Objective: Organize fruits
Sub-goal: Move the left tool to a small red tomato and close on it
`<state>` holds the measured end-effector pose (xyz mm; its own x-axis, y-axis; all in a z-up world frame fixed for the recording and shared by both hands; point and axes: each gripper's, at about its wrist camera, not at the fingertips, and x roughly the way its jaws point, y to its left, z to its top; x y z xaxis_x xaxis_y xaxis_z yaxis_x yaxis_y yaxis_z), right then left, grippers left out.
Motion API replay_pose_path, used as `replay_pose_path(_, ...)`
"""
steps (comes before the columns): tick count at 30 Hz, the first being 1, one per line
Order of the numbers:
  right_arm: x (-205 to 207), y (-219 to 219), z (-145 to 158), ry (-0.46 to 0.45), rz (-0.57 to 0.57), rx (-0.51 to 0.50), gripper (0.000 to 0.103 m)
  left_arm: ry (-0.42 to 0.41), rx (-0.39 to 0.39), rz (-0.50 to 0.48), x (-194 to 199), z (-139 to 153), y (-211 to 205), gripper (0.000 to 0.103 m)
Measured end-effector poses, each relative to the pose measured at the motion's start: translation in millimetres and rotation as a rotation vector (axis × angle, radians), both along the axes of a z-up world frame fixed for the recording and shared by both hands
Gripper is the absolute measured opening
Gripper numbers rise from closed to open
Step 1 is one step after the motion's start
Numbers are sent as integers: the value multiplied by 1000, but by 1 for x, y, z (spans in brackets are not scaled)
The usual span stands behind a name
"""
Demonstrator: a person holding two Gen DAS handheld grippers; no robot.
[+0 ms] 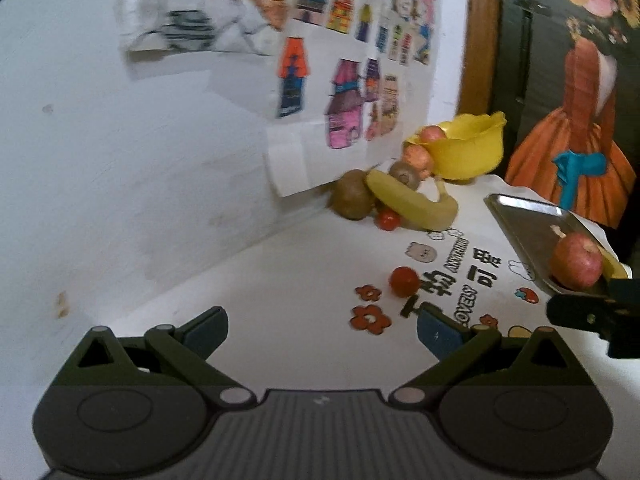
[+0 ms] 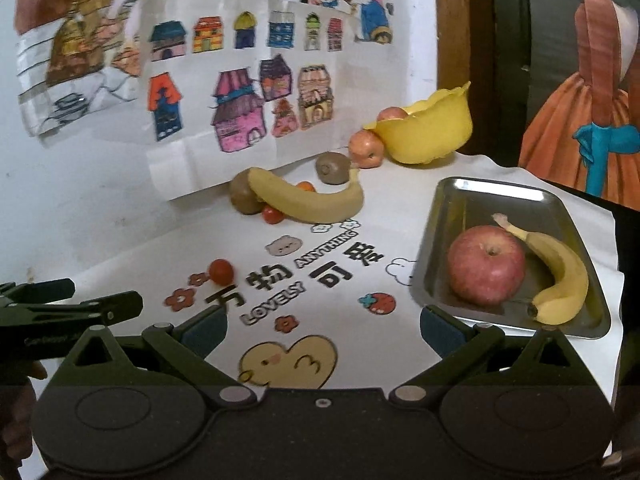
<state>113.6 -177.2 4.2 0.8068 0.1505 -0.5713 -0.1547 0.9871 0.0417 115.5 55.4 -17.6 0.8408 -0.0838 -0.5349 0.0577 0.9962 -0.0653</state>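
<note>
My left gripper (image 1: 322, 332) is open and empty above the printed cloth, short of a cherry tomato (image 1: 405, 281). Equally open and empty, my right gripper (image 2: 322, 332) hovers by the near edge of a steel tray (image 2: 452, 200) holding a red apple (image 2: 486, 266) and a banana (image 2: 560, 276). Against the wall lie a loose banana (image 2: 308, 200), two kiwis (image 2: 244, 196) (image 2: 332, 168) and small tomatoes (image 2: 272, 214). A yellow bowl (image 2: 432, 132) holds one apple (image 2: 392, 114), and another apple (image 2: 365, 148) rests beside it.
A white cloth (image 2: 360, 360) with cartoon prints covers the table. Paper drawings hang on the wall (image 2: 80, 200) at left and behind. The table edge runs just right of the tray, with a dark painted panel (image 2: 580, 120) beyond. The left gripper's fingers (image 2: 120, 308) show at the left.
</note>
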Motion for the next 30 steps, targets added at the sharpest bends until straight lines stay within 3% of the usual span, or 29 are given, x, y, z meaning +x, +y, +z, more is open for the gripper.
replay_pose_path(10, 34, -10, -16, 35, -10, 5, 102, 21, 63, -136, 46, -4, -31, 102)
replay_pose_path(18, 65, -9, -16, 52, 78, 47, 102, 64, 63, -170, 65, -12, -38, 84)
replay_pose_path(25, 123, -1, -5, 37, 164, 118, 102, 97, 64, -177, 78, -18, -41, 70)
replay_pose_path(30, 168, 12, -7, 45, 214, 79, 98, 95, 65, -177, 84, -19, -43, 56)
